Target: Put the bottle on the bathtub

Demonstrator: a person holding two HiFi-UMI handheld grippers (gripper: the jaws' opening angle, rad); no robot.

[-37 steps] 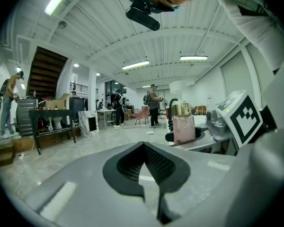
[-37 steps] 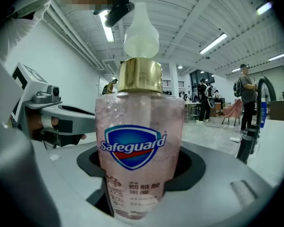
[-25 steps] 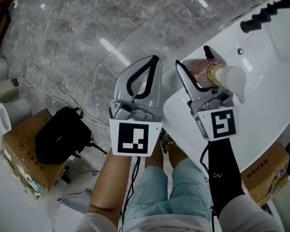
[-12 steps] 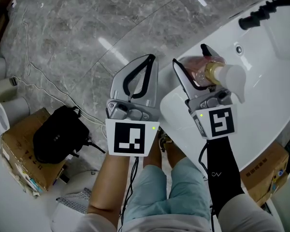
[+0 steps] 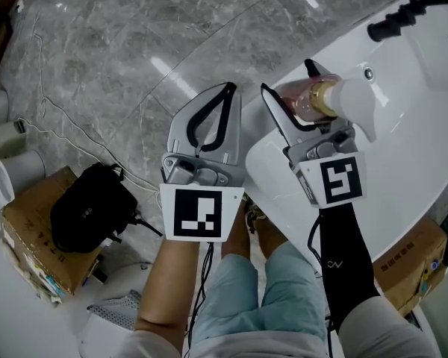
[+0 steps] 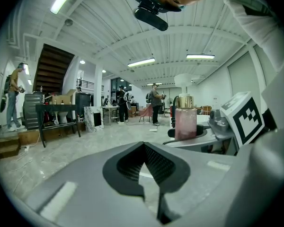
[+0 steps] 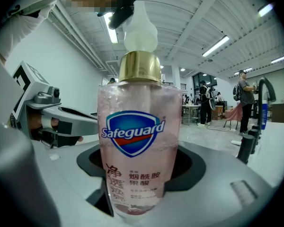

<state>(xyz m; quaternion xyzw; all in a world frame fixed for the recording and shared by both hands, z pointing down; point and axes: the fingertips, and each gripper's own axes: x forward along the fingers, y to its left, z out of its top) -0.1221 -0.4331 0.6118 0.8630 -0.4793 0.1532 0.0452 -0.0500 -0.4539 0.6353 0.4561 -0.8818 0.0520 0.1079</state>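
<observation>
So, left gripper [image 5: 230, 89] is closed on nothing out over the floor [image 5: 119, 66], right gripper [image 5: 287, 84] is clamped around the bottle [image 5: 302, 99], standing upright across its jaws with the pump [image 5: 355, 110] up, right over the bathtub [image 5: 411, 155] rim, so I'd guess straight down is the move.

Bathtub rim [image 5: 418, 118] lies open; faucet [image 5: 394, 22] beyond.

Your left tongs [image 5: 228, 88] are closed, tips meeting, with nothing between them, and point away from you, slightly downward; your right tongs [image 5: 287, 77], just beside them on the right, clamp the bottle [image 7: 137, 145] between both jaws; your forearms reach forward side by side, the right in a black sleeve [image 5: 343, 263].
</observation>
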